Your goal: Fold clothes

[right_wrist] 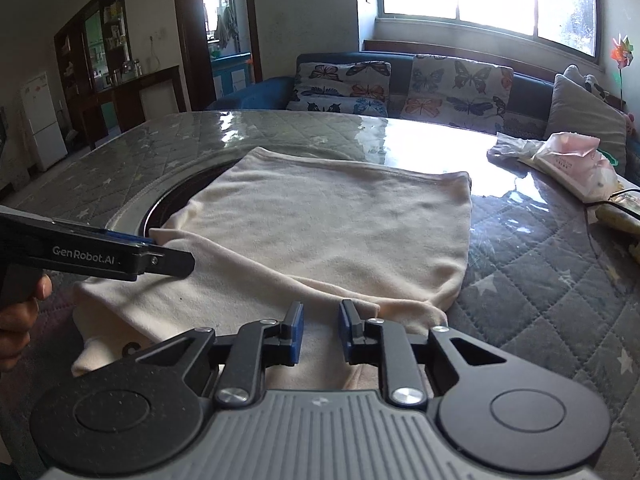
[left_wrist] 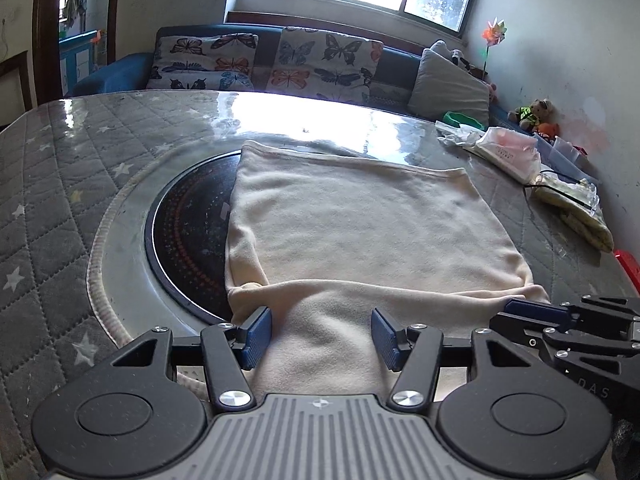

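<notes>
While the cream garment lies half over the dark round hob in the table, my left tongs gape above its near fold, gripping nothing. My right tongs stand narrow, cloth between but unpinched. Next, I judge, both must clamp that near edge to carry the fold across.

Reading off my left gripper in the right wrist view: white lettering "GenRobot.AI" runs along the side of its black metal arm, clear and sharp. Over in the left wrist view, my right gripper shows pale letters "D A S" on its black body at the frame's edge, cut off there. The pink-and-white soft plastic packet carries print, too small to read.
</notes>
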